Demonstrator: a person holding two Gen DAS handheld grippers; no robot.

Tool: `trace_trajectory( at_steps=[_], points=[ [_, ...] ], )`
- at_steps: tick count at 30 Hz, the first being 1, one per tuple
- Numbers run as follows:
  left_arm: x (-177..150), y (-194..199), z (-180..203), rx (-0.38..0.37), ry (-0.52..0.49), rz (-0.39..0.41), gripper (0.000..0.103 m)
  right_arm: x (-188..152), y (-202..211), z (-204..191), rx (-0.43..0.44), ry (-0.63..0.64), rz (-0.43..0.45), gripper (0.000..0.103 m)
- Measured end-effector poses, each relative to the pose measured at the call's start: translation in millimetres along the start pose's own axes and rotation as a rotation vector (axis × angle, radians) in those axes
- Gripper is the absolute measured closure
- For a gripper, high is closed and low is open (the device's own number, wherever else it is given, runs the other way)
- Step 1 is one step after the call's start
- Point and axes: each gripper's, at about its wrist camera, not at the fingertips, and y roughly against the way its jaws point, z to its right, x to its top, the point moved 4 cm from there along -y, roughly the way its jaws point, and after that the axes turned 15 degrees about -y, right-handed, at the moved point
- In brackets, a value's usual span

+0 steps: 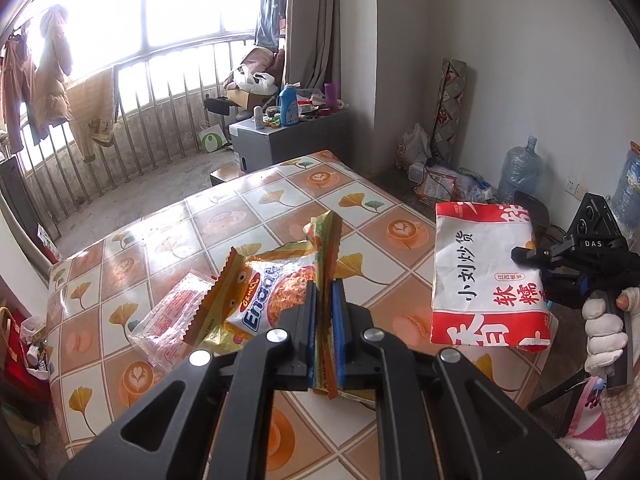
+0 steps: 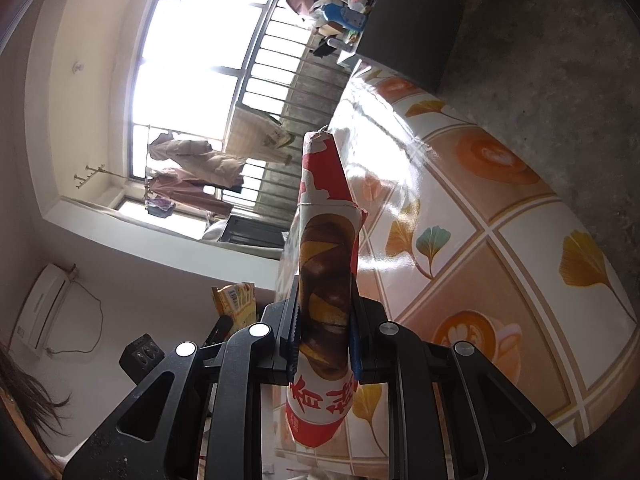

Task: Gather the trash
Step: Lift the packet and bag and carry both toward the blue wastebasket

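Our left gripper (image 1: 323, 304) has its fingers clamped on the orange noodle wrapper (image 1: 276, 280); at three o'clock, our right gripper (image 2: 325, 320) fingers pinch the red-and-white bag (image 2: 326, 264) above the bench (image 1: 224, 216).

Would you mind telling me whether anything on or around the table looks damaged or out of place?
The yellow noodle wrapper pinched in the left gripper is torn open, its ragged edge sticking up. A clear plastic wrapper lies crumpled beside it on the table. The red-and-white paper bag hangs from the right gripper, off the table.
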Motion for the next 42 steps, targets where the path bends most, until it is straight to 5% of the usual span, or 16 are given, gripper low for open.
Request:
trace_trajectory(
  at_steps=[42],
  points=[
    [4.9,1.1,0.3,-0.008,0.012,0.019,0.096,5.0,2.7,0.8,0.057,-0.021,-0.011,0.085]
  ],
)
